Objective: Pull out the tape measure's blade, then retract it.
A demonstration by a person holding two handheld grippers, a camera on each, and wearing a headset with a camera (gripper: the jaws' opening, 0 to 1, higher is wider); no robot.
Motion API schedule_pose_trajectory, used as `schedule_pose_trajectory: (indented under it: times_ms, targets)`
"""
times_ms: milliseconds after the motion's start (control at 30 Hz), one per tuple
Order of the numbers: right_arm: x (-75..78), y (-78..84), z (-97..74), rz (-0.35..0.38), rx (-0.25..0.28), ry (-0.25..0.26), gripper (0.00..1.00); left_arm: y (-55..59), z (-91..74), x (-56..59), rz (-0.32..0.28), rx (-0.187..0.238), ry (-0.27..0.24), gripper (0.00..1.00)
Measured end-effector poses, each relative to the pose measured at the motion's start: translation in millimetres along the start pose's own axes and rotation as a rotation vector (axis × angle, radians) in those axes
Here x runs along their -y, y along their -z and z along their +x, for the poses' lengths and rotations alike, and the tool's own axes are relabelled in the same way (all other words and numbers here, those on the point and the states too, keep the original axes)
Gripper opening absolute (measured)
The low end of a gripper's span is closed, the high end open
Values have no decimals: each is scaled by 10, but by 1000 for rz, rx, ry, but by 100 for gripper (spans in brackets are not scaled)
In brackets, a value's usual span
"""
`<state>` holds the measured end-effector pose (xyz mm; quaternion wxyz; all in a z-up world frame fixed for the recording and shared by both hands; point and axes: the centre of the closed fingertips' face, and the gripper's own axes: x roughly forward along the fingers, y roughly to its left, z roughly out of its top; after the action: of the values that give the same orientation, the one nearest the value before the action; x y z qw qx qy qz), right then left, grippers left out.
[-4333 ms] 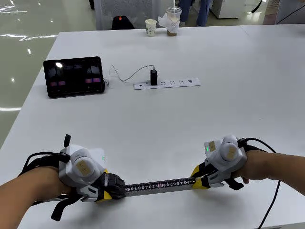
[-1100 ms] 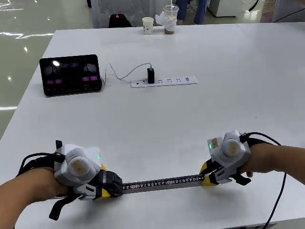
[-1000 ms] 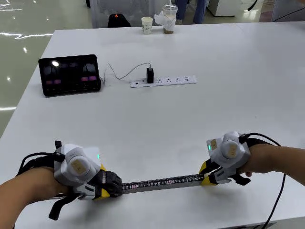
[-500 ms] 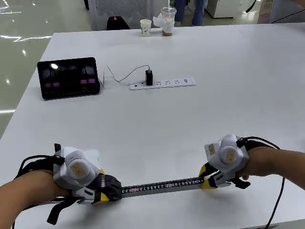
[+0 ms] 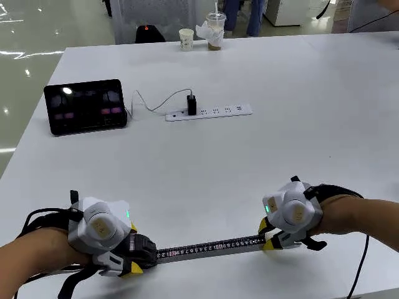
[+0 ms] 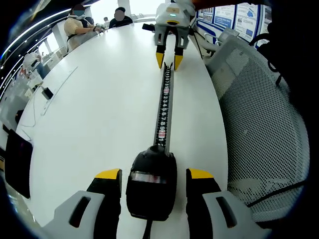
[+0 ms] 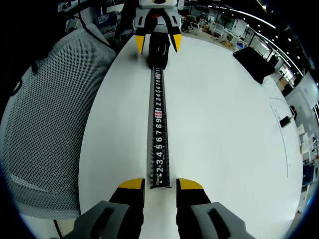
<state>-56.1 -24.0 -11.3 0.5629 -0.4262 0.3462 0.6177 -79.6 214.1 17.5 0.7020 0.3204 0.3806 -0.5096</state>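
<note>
The tape measure [image 6: 151, 184] is lying at the lower left of the head view, on the smooth white table [image 5: 249, 162]. Its case is black, rounded and blocky, with a small shiny window on top. The left gripper [image 6: 154, 175], with grey fingers and yellow tips, is clasping this case from both sides; its jaws are standing only as wide as the case. The blade [image 7: 159, 129] is a flat dark strip with white numerals, and it is stretching along the bottom of the head view toward the lower right. The right gripper [image 7: 161, 184] is pinching the end of the blade between its yellow tips, with the jaws almost together. On the blade the digits 1 to 9 are showing in a row, then a red mark, then digits again. A dark glossy tablet [image 5: 85, 106] is standing at the upper left, a white power strip [image 5: 209, 112] with a black plug is lying near the top centre, and a grey mesh surface [image 6: 259, 109] is showing beside the table edge.
</note>
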Motion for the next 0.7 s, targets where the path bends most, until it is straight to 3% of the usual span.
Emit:
schedule_pose_trajectory:
  times_ms: [500, 700]
  targets:
    - [-95, 82, -54, 83, 7, 10, 37, -6, -107, -40, -44, 35, -37, 69]
    - [-127, 39, -98, 140, 62, 27, 43, -45, -117, 93, -88, 59, 4, 84]
